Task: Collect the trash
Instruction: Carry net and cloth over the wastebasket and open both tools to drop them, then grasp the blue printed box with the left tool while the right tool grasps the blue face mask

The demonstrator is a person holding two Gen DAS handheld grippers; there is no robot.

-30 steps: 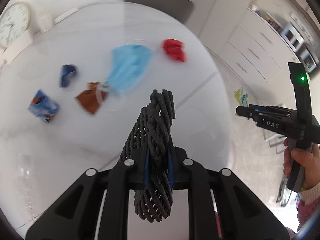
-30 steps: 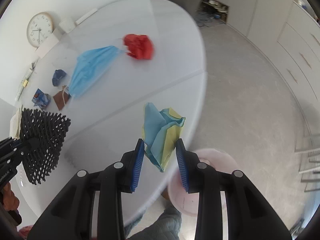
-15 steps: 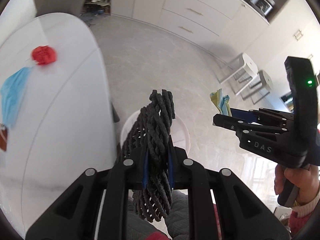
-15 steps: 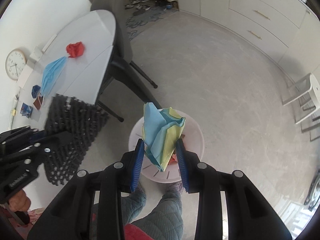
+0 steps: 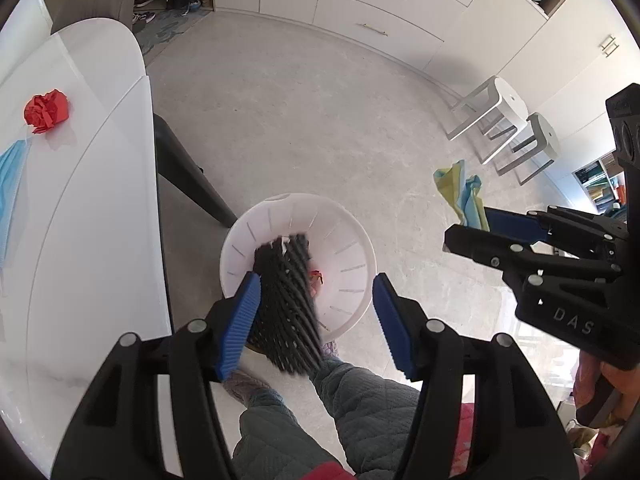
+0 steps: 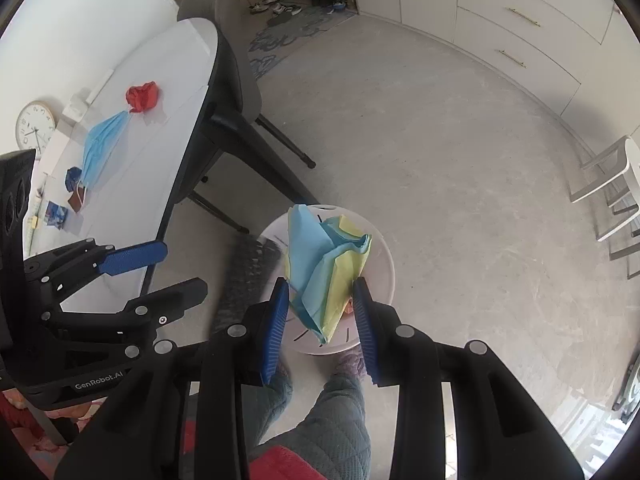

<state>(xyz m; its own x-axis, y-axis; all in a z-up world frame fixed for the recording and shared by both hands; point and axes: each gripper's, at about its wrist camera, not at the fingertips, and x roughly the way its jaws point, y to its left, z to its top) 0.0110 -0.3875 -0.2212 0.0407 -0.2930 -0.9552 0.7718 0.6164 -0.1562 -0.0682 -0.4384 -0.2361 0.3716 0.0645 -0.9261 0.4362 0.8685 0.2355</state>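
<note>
My left gripper (image 5: 316,300) is open above the white trash bin (image 5: 352,248) on the floor. The black mesh piece (image 5: 286,300) is loose between its fingers, blurred, dropping toward the bin. My right gripper (image 6: 322,308) is shut on a crumpled blue and yellow paper (image 6: 324,264) and holds it over the bin (image 6: 384,264). It also shows at the right of the left wrist view (image 5: 472,224). A red paper ball (image 5: 46,110) and a blue face mask (image 6: 100,148) lie on the white table (image 5: 92,216).
Small wrappers (image 6: 56,214) lie on the table's far end by a clock (image 6: 35,130). A grey chair (image 6: 236,76) stands at the table. White stools (image 5: 504,112) and drawer cabinets (image 5: 380,12) line the room. My legs (image 5: 360,412) are below the bin.
Both grippers swung from the table to over the bin. My left gripper opened and let go of the black mesh, which is falling. The right gripper's jaws stand a little wider around the paper.
</note>
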